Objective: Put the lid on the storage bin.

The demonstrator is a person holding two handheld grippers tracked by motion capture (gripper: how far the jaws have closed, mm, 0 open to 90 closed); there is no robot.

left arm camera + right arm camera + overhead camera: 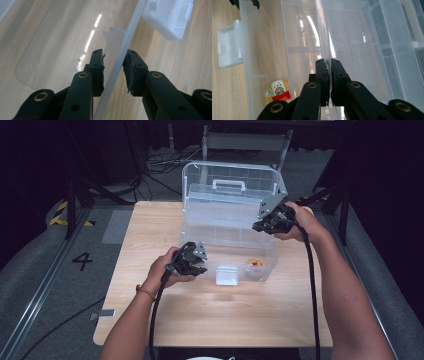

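Pinching thin clear plastic tray wall (323,37), right hand-held gripper (329,65)

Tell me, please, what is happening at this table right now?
A person is working on a clear plastic storage box with its lid raised, on a wooden table. The right gripper is clamped on a thin clear wall of the inner tray. The left gripper straddles the box's front rim, jaws apart. A small round packet with a red label lies inside, near the white latch.
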